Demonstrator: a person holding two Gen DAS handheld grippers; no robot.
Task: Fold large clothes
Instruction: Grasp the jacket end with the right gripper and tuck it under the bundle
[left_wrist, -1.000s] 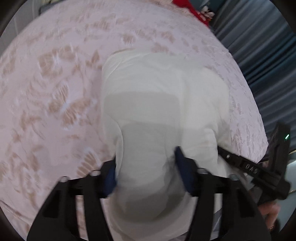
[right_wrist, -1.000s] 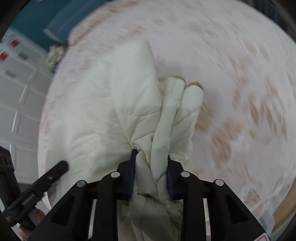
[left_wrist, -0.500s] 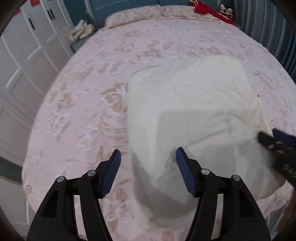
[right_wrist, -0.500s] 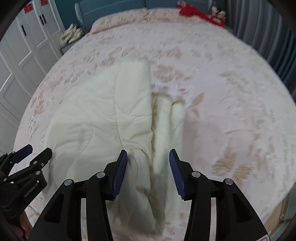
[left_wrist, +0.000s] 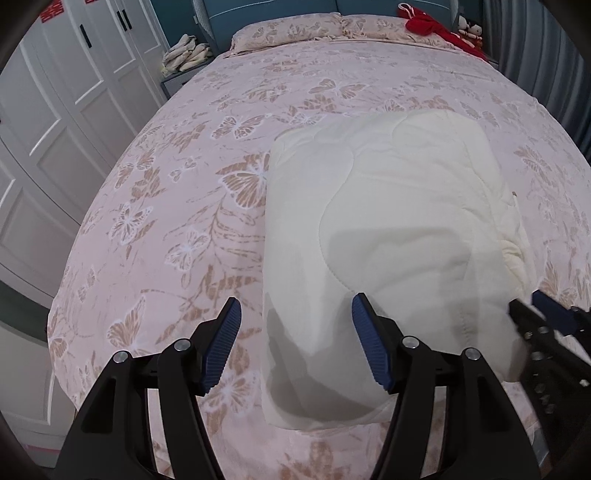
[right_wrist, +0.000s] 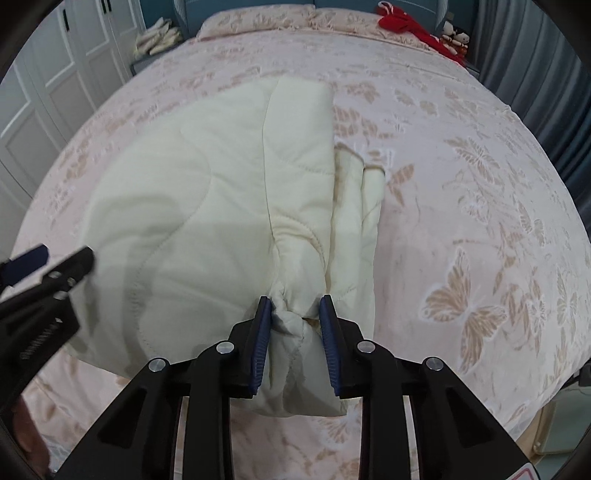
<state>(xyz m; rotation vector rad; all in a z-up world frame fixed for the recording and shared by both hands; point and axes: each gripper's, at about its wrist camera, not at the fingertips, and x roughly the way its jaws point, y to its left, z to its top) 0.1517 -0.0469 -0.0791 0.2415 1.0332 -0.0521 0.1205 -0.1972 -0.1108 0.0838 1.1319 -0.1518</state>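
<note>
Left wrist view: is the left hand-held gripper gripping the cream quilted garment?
No, the left hand-held gripper stands open, touching no cloth of the cream quilted garment.

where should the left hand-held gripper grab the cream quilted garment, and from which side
Probably the near left corner of the cream quilted garment, coming down from above on the near edge of the bed. That edge is a thick folded roll lying flat just ahead of the open left hand-held gripper. The right hand-held gripper is closing on the bunched near right corner, so the grips would match.
</note>
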